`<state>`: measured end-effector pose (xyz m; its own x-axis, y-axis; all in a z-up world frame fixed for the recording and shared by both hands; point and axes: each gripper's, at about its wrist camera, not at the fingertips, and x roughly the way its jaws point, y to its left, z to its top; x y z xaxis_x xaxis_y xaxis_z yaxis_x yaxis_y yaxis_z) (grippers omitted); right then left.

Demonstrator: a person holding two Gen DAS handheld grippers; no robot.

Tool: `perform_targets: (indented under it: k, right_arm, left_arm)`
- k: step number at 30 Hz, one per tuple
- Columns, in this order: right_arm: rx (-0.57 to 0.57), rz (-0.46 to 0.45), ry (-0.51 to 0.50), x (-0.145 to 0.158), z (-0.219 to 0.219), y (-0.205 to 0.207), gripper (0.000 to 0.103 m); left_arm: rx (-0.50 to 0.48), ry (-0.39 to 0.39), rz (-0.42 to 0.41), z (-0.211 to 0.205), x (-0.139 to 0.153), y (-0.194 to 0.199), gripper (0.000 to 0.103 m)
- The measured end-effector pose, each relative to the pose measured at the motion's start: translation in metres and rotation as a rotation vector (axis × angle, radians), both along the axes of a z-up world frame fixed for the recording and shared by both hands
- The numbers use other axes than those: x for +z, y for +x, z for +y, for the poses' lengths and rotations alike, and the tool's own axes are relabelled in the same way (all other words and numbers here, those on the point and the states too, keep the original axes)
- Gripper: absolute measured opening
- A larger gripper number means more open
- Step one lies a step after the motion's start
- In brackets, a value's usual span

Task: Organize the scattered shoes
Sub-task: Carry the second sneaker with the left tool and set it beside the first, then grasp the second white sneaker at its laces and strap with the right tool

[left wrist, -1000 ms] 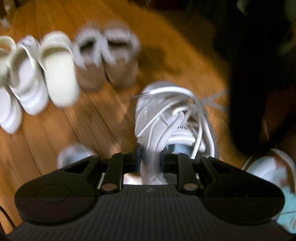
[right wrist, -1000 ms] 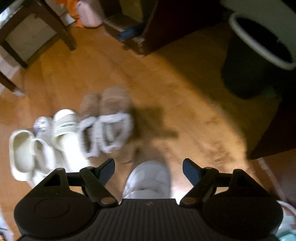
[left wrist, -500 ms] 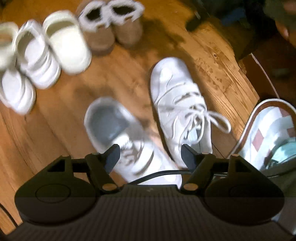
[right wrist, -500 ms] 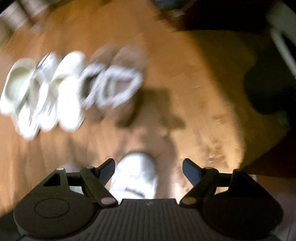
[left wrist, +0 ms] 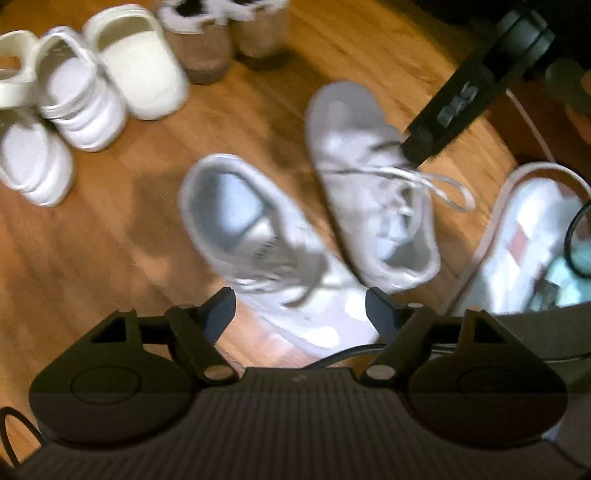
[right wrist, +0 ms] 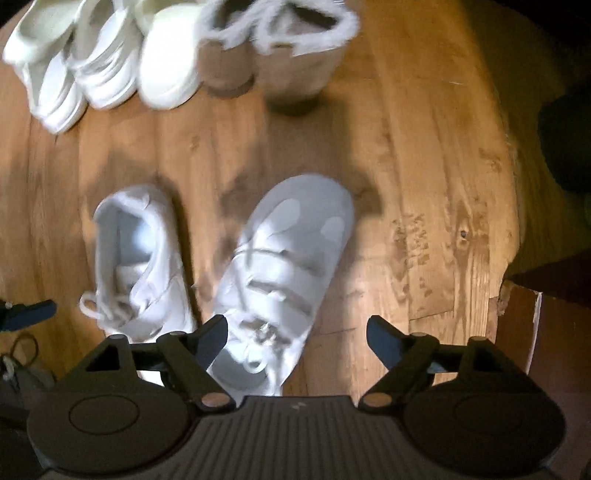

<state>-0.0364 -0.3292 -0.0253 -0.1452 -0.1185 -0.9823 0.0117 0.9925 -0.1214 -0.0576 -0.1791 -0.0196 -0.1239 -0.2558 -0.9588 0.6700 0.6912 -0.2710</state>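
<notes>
Your left tongs (left wrist: 300, 308) hang over the wooden floor (left wrist: 92, 240) with their jaws opening, nothing pressed between the fingers; under that gap lies the left white sneaker (left wrist: 266, 254), its heel opening facing away from you and its toe toward the tongs. Take that sneaker as your landmark. Just beside it on its right, and angled so the two nearly meet, lies the second white sneaker (left wrist: 373, 184), toe pointing away and laces (left wrist: 436, 184) spilling to the right; whether the two shoes touch is lost in the blur. In the left wrist view, part of your other tool (left wrist: 461, 103) reaches in over the toe end of that second sneaker. Your right tongs (right wrist: 297, 334) are also spread wide and opening, gripping nothing, with the heel end of the second sneaker (right wrist: 284, 273) below their left finger and bare floor under the rest of the gap. Beyond the landmark sneaker, well apart from it, stands a row of shoes: a pair of tan fleece-lined boots (left wrist: 225, 33), then to their left a cream clog (left wrist: 144, 74), and white chunky sneakers (left wrist: 81, 103) packed close together. Right of the landmark, past the second sneaker, sits a white bag (left wrist: 524, 236) with a red-and-white pattern inside.
</notes>
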Motion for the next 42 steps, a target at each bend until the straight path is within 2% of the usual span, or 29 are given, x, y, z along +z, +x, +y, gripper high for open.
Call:
perform_targets:
  k: [2,3,5,6,8,11,14,16,19,25,30,36,42]
  right_arm:
    - [0.053,0.009,0.006,0.0,0.009,-0.007,0.077]
    - [0.099,-0.016,0.022,0.001,0.013,-0.015,0.074]
    - [0.232,-0.099,0.06,0.003,0.022,-0.034,0.06]
    - [0.321,-0.156,0.08,0.005,0.028,-0.045,0.059]
    - [0.411,-0.203,0.075,0.004,0.032,-0.058,0.055]
    - [0.371,-0.243,0.02,-0.004,0.02,-0.079,0.049]
    - [0.377,-0.289,-0.003,0.0,0.015,-0.1,0.047]
    - [0.431,-0.302,-0.033,0.003,0.017,-0.11,0.047]
    - [0.476,-0.302,-0.027,0.0,0.014,-0.116,0.044]
    - [0.568,-0.286,-0.025,-0.022,0.02,-0.107,0.035]
    - [0.729,-0.264,-0.107,-0.039,0.034,-0.1,0.035]
    - [0.751,-0.226,-0.096,-0.058,0.033,-0.079,0.048]
    - [0.812,-0.192,-0.113,-0.071,0.037,-0.073,0.053]
  left_arm:
    - [-0.006,-0.018,0.039,-0.003,-0.002,-0.002,0.08]
    - [-0.017,-0.016,0.035,-0.005,-0.002,-0.004,0.08]
    - [-0.058,0.0,-0.008,-0.012,-0.001,-0.011,0.08]
    - [-0.075,0.004,-0.029,-0.015,0.0,-0.014,0.08]
    - [-0.093,0.004,-0.052,-0.019,-0.001,-0.02,0.08]
    - [-0.04,-0.034,-0.003,-0.02,-0.006,-0.019,0.083]
    - [-0.068,-0.077,0.057,-0.019,-0.012,-0.022,0.084]
    - [-0.093,-0.082,0.047,-0.019,-0.016,-0.024,0.084]
    - [-0.094,-0.091,0.025,-0.018,-0.017,-0.025,0.084]
    - [-0.104,-0.12,0.0,-0.015,-0.009,-0.024,0.089]
    - [-0.035,-0.098,0.083,0.007,-0.021,-0.012,0.09]
    - [-0.005,-0.074,0.099,0.028,-0.034,-0.007,0.09]
    - [0.005,-0.058,0.111,0.031,-0.043,-0.004,0.09]
